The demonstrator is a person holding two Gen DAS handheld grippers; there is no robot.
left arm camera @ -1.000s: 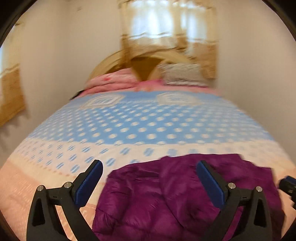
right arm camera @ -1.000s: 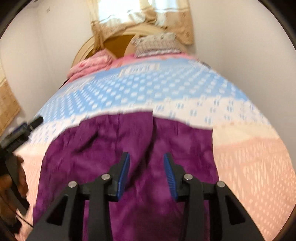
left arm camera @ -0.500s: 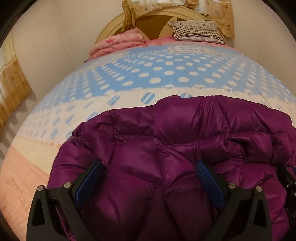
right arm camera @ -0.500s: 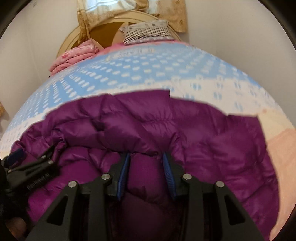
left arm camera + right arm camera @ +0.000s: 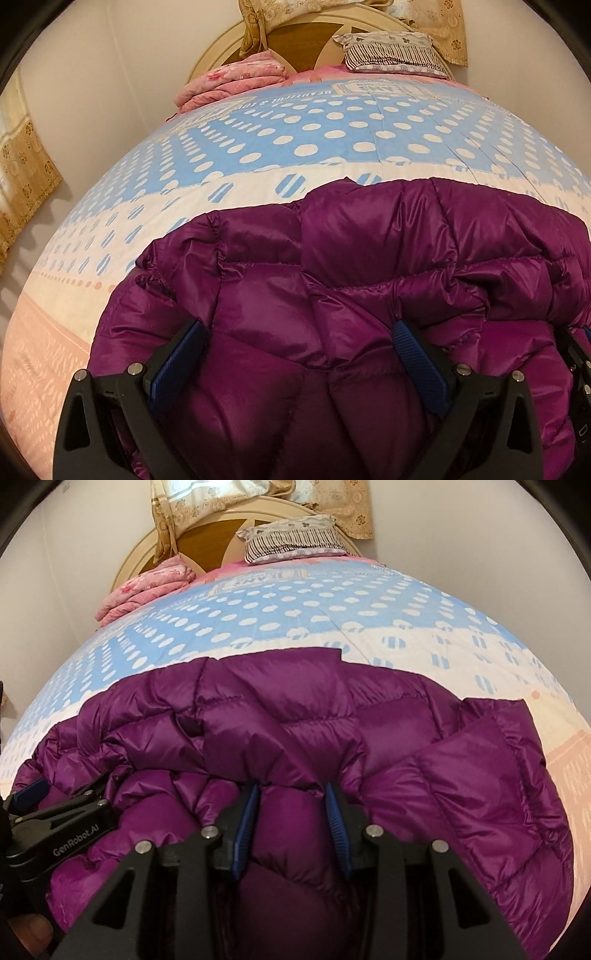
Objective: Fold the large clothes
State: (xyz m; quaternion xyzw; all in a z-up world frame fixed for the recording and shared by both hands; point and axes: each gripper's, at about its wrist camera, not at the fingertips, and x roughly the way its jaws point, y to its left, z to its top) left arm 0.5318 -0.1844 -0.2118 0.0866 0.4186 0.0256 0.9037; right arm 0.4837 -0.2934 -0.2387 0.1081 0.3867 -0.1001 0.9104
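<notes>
Where the near end of the bed meets the cameras, a purple quilted down jacket [image 5: 332, 295] lies bunched on the bedspread [image 5: 325, 147], its puffy panels rumpled. The right gripper [image 5: 291, 812] is clamped on a thick fold of the jacket, both blue pads pressing into the padding. The left gripper [image 5: 299, 350] sits low over the jacket's left part, jaws wide apart with fabric bulging between them; whether its pads press the cloth I cannot tell. Beyond lie the blue dotted bedspread, a folded pink blanket [image 5: 229, 83], a striped pillow [image 5: 391, 51] and the rounded headboard [image 5: 295, 37].
</notes>
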